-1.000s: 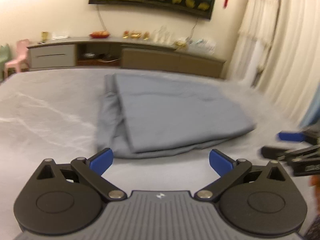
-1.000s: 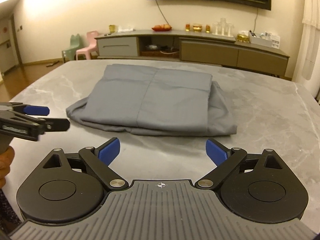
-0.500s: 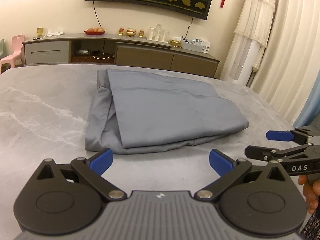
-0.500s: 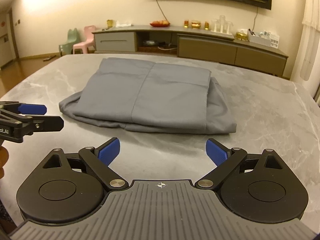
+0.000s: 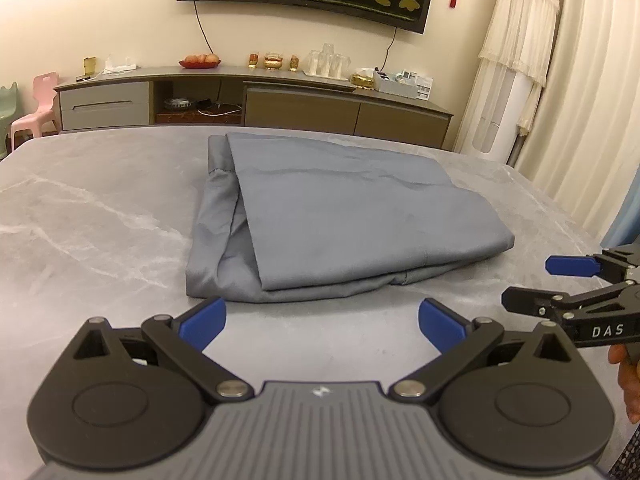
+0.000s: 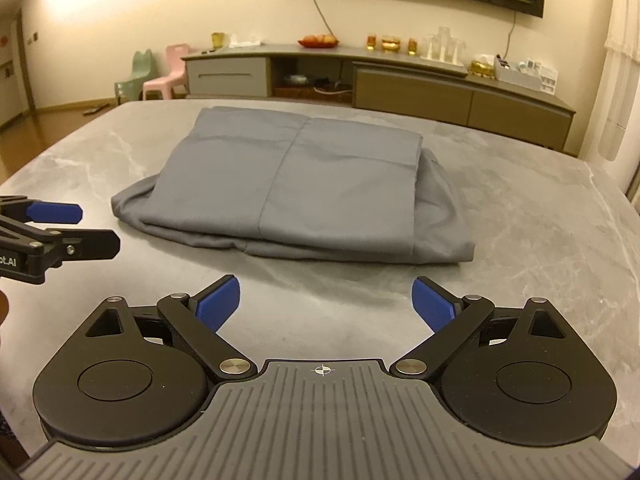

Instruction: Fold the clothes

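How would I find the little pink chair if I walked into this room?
Look past the big grey marble table to the long low cabinet against the far wall. Just off its left end stand two small plastic chairs side by side. The pink chair is the one nearer the cabinet; its neighbour, the green chair, is pale mint.

Folded grey garment [image 5: 340,216] is smooth matt woven cloth with a stitched seam down the top layer, lying on a grey marble-look tabletop [image 6: 540,240] with white veining and a soft sheen. Left gripper [image 5: 322,322] and right gripper [image 6: 326,304] are matt black plastic with ribbed grey housing, blue textured pads [image 6: 218,304] and shiny metal pivot pins. Sideboard [image 5: 300,110] looks matt grey-brown laminate.
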### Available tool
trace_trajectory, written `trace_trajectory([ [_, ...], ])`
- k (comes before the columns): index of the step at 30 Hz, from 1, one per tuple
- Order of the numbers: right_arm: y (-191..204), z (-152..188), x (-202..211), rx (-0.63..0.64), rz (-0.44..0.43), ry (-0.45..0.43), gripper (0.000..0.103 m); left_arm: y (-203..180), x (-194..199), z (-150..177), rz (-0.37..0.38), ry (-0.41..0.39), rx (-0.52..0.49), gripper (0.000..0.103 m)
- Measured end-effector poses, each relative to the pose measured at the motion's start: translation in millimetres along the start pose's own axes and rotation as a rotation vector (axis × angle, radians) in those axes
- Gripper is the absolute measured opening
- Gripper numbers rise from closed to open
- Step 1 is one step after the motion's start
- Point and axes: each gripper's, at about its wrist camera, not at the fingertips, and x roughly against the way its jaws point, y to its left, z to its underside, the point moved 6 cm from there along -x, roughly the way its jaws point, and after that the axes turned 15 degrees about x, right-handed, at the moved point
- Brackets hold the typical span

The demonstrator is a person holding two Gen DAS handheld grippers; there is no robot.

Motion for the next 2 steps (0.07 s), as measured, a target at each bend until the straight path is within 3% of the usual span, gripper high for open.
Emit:
trace_trajectory([
  [2, 0.2, -0.2, 0.4, 0.0, 0.0, -0.001, 0.093, 0.8, -0.4, 0.4, -0.006, 0.001, 0.001, 0.103],
])
